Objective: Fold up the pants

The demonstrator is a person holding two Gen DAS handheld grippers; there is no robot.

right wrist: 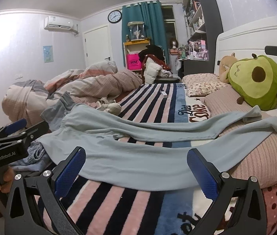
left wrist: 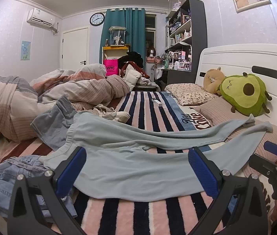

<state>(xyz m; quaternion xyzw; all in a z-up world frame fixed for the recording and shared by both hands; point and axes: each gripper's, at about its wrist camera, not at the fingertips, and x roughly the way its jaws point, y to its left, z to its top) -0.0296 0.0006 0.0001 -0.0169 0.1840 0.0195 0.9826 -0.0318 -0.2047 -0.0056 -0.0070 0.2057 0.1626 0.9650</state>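
Spread lengthwise across the near edge of the bed (left wrist: 138, 221), so both legs lie open for folding: pants (left wrist: 138, 168), pale blue, soft knit, waistband toward the bed's foot end by the denim heap (left wrist: 11, 178), cuffs draped up over the pink pillow (right wrist: 260, 156) at the headboard end. Legs splayed in a narrow V, near leg smoother, far leg rippled, crotch bunched into a small ridge; no fold made yet, by the look of it. Left gripper (left wrist: 138, 173) low over the near leg close to the waist, jaws wide apart, clamped on nothing. Right gripper (right wrist: 136, 171) beside it, farther down the same leg toward the pillow, jaws likewise wide apart and empty. Probably poised to pinch the near edge at two spots and carry it over the far leg. Likely to sag and slide if gripped too shallowly. Striped blanket (right wrist: 107, 201) beneath, quilt (left wrist: 64, 90) pushed to the far edge.
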